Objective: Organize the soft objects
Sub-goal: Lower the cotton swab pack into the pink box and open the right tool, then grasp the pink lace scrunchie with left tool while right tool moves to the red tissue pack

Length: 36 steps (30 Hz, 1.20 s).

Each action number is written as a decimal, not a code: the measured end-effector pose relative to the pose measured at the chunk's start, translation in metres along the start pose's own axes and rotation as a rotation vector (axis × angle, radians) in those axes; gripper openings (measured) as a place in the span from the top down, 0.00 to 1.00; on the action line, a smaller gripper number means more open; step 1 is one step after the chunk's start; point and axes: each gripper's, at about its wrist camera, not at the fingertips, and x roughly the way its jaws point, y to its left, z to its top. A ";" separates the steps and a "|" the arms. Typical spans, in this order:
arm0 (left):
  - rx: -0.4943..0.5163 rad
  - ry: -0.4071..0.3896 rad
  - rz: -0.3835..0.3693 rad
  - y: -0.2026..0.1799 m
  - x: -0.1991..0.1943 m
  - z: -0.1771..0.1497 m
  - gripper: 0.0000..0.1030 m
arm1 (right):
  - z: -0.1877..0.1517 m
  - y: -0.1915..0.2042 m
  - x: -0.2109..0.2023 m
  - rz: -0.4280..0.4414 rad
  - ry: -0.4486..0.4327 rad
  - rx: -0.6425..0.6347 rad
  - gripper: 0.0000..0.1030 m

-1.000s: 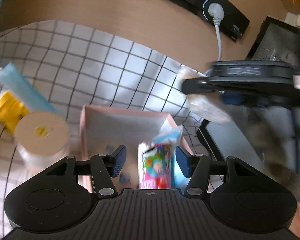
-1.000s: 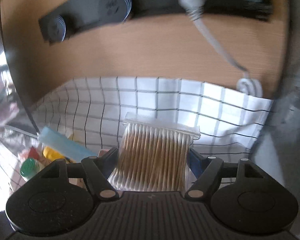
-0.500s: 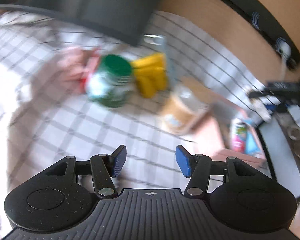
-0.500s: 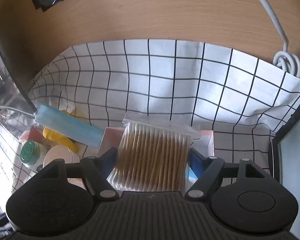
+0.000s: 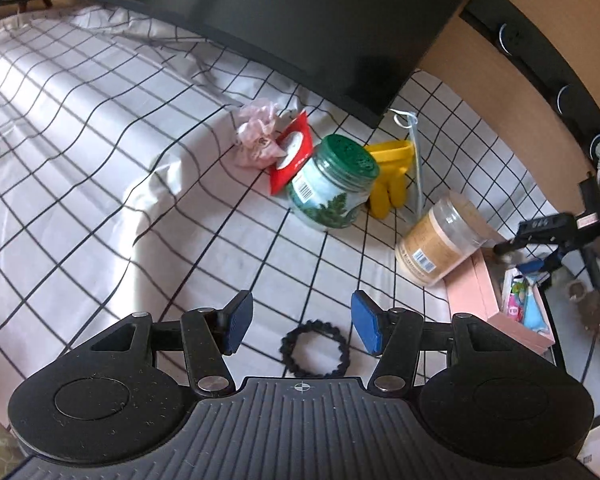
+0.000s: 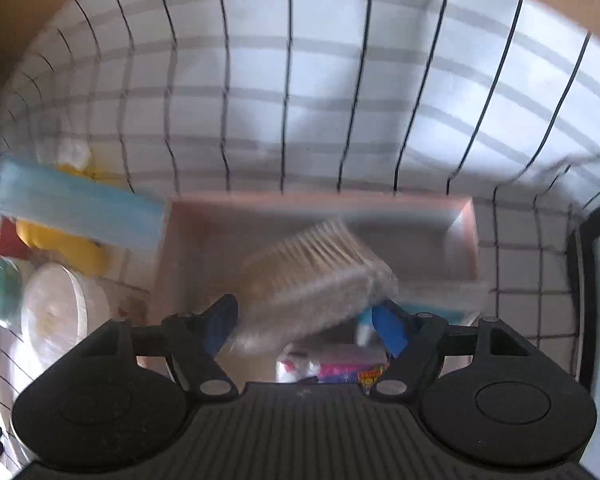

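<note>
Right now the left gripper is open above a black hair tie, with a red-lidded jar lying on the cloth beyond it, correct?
Not quite: the jar has a green lid, as the left wrist view shows. The left gripper is open above the black hair tie.

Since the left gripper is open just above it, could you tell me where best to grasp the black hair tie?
Pinch one side of the black hair tie, coming from above: it lies flat on the checked cloth, so only its thin braided band offers a hold for the left gripper.

I can read no words anywhere; only unreadable barcode stickers on the green-lidded jar [image 5: 332, 188] and tan jar [image 5: 440, 248]
</note>
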 end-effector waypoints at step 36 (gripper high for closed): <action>0.195 0.104 0.012 -0.016 0.120 0.192 0.43 | -0.203 0.217 -0.064 0.064 -0.337 -0.528 0.27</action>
